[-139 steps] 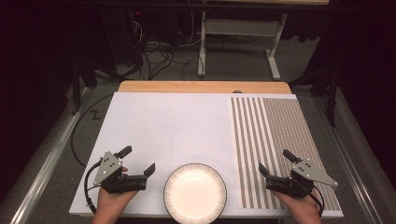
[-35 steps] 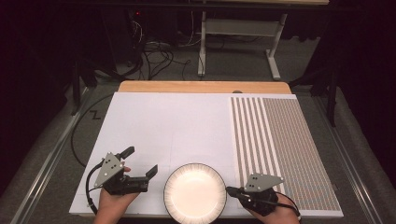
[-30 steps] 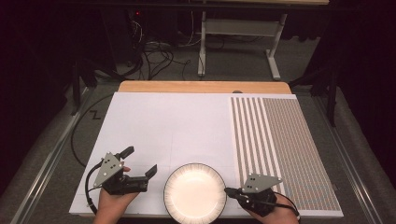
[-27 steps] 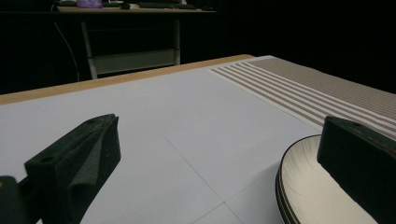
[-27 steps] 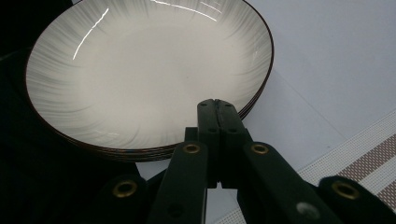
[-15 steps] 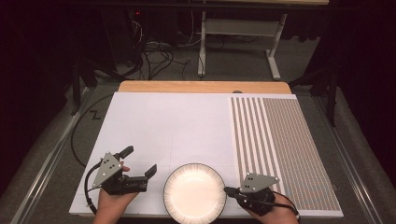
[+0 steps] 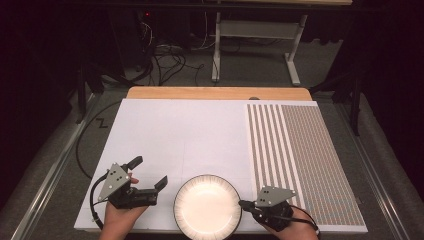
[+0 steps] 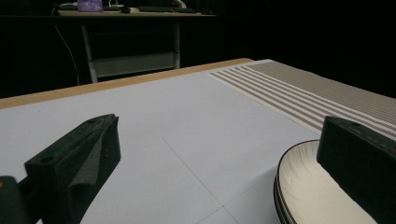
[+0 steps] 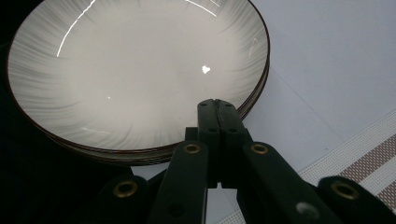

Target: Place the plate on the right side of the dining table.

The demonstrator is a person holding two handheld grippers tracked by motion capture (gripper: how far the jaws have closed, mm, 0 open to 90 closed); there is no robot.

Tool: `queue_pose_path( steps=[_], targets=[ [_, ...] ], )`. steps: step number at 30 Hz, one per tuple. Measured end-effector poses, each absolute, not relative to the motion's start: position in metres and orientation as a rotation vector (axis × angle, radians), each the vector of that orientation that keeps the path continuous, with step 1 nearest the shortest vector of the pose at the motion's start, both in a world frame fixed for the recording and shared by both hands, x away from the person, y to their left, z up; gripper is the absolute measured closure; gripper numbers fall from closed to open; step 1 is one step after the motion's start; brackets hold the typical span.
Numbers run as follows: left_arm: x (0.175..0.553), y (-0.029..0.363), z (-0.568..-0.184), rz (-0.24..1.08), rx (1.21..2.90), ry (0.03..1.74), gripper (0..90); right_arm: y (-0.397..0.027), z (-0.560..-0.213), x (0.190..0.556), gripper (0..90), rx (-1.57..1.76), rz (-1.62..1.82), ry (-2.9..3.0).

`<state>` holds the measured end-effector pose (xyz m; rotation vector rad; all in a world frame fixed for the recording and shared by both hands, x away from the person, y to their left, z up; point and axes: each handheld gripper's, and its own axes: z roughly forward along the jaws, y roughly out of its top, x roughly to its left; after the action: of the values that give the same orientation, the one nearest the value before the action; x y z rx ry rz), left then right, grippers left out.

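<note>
High view: plates (image 7: 207, 207) at bottom centre of your worktop (image 7: 200, 130); left hand-held gripper (image 7: 149, 178) released, lower left; right hand-held gripper (image 7: 243, 204) clenched at the rim; right gripper view: jaws pressed together over the plates' (image 9: 135, 74) edge.

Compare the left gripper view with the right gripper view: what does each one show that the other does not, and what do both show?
Left gripper view: its open left gripper, the table's wooden far edge and a desk frame behind.

Right gripper view: the shut right gripper at the rim of the plates, whose whole inside shows.

Both: the stacked plates, the white table cover and the striped mat.
</note>
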<state>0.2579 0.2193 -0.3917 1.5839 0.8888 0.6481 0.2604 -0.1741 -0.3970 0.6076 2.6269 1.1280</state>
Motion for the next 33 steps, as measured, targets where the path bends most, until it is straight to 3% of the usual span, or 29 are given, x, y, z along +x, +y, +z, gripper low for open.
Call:
queue_pose_path(
  steps=[33],
  targets=[
    [0.256,0.222,-0.389,0.654,1.557,0.884,0.1,-0.154,-0.402,0.259,90.0,0.582,1.138,2.672]
  ],
)
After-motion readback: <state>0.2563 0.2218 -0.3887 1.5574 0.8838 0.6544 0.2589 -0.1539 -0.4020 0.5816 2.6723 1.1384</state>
